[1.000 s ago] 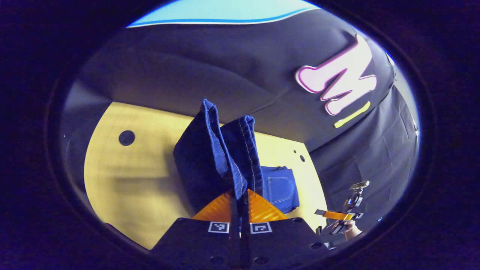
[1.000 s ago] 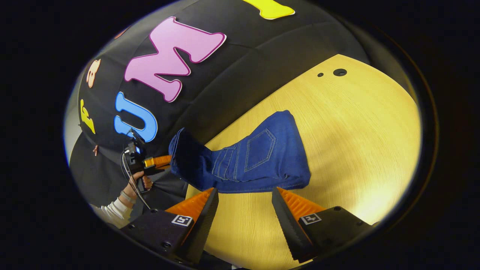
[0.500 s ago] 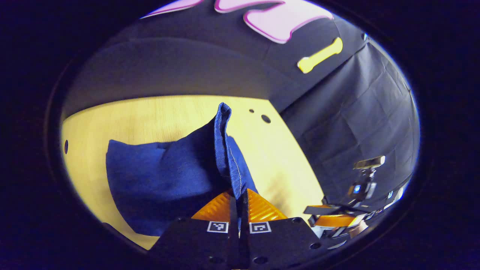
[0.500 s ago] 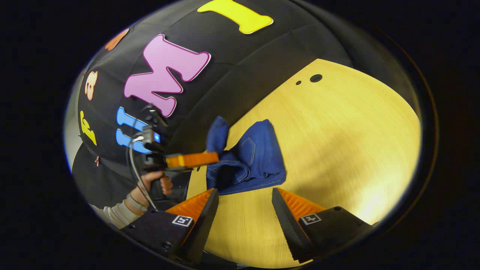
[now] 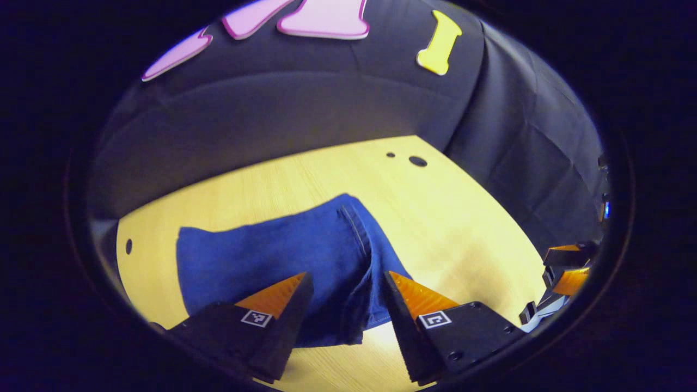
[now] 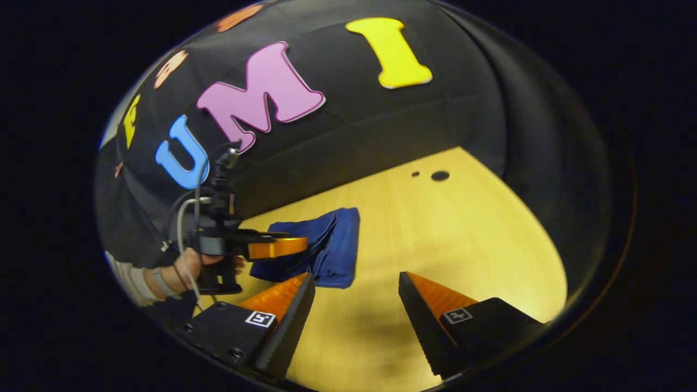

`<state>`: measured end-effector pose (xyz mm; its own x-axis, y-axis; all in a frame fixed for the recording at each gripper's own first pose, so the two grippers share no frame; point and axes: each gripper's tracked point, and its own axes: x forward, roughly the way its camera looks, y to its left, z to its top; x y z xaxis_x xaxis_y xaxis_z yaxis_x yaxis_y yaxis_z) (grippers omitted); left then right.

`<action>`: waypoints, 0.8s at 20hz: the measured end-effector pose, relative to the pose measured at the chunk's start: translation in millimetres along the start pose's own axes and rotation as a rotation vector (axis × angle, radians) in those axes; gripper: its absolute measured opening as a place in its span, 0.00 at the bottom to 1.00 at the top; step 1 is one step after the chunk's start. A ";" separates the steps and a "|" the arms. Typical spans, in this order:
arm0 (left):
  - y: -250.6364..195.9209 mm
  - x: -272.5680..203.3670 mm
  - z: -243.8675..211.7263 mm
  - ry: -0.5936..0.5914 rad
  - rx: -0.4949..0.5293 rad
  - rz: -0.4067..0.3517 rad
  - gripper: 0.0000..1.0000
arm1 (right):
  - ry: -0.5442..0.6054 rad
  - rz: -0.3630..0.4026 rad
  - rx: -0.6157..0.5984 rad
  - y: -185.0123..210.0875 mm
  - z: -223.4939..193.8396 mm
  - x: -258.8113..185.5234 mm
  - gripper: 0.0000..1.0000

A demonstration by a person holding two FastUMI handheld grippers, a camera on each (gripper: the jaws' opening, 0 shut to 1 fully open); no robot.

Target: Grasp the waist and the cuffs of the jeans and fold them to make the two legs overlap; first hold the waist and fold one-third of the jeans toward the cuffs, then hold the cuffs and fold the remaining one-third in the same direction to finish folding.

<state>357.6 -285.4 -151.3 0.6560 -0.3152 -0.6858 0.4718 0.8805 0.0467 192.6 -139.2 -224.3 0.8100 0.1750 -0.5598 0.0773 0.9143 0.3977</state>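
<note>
A: Left gripper (image 5: 346, 283)?
B: Jaws spread, released, over the folded jeans (image 5: 272, 256) lying low-centre on the table (image 5: 463, 228).
A: Right gripper (image 6: 354, 283)?
B: Spread, empty, lower centre; jeans (image 6: 332, 247) left of centre, beside a hand (image 6: 188, 267).

— What colours do we see on the jeans (image 5: 283, 256)?
— We see deep blue denim with lighter stitching along the seam.
— And under them?
— We see a pale yellow wood-grain table (image 5: 468, 228) with dark round holes, and a cream sleeve (image 6: 133, 280).
</note>
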 end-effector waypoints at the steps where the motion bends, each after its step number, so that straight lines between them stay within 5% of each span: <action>1: 0.8 -30.0 10.8 -0.072 0.020 0.043 0.89 | -0.043 -0.008 -0.048 4.3 13.4 -8.8 0.95; 3: 4.0 -90.0 16.1 -0.186 0.016 0.137 0.94 | -0.145 -0.024 -0.134 18.3 46.1 -33.9 0.94; 8: -16.2 -263.3 12.3 -0.466 -0.057 0.229 0.95 | -0.356 -0.041 -0.249 76.0 98.1 -102.4 0.96; 12: -59.5 -357.5 -8.9 -0.573 -0.009 0.317 0.95 | -0.398 0.004 -0.417 144.6 78.1 -157.3 0.97; 16: -89.4 -388.1 -46.7 -0.620 -0.048 0.314 0.94 | -0.420 0.084 -0.481 208.9 56.5 -208.7 0.96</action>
<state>33.3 -225.3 76.8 0.9792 -0.1748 -0.1033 0.1877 0.9732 0.1331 72.5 -5.3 16.7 0.9681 0.1844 -0.1699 -0.1867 0.9824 0.0025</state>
